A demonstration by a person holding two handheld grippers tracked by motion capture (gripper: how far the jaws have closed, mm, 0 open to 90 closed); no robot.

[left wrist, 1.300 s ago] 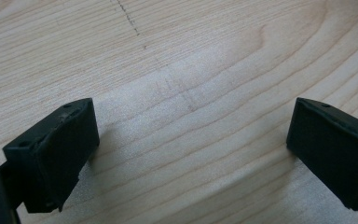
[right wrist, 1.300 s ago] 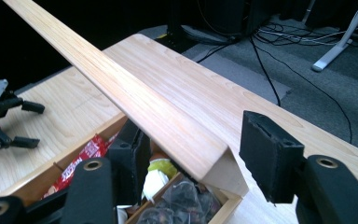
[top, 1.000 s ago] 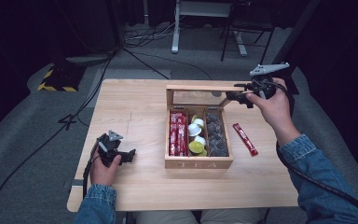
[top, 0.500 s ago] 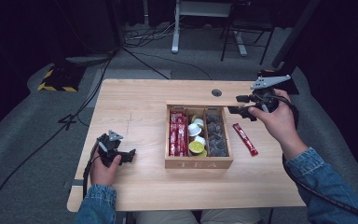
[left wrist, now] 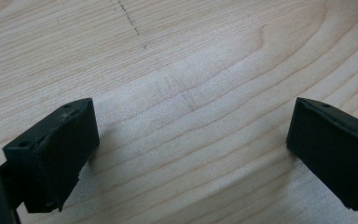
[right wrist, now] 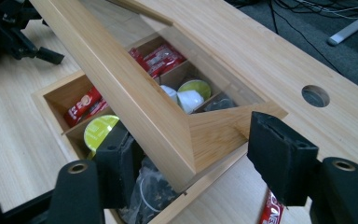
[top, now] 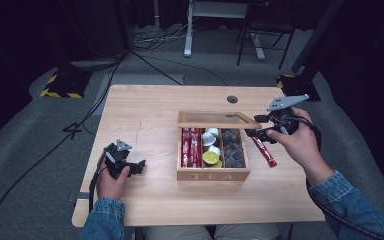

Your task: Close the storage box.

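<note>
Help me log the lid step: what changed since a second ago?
The right gripper sank, lowering the lid over the tea box; its jaws have just been opening, the lid's corner between them. The left gripper, tea box and red sachet stayed put.

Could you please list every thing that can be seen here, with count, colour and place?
Table: one, light wood, middle of the high view.
Tea box: one, light wood, right of the table's middle, three compartments.
Lid: one, wood frame with clear pane, half raised over the box.
Red sachets: several, red, box's left compartment.
Pods: a few, green and white, middle compartment.
Dark packets: several, dark, right compartment.
Loose sachet: one, red, on the table right of the box.
Left gripper: black, fingers open over bare table.
Right gripper: black, fingers open around the lid's corner, just been opening.
</note>
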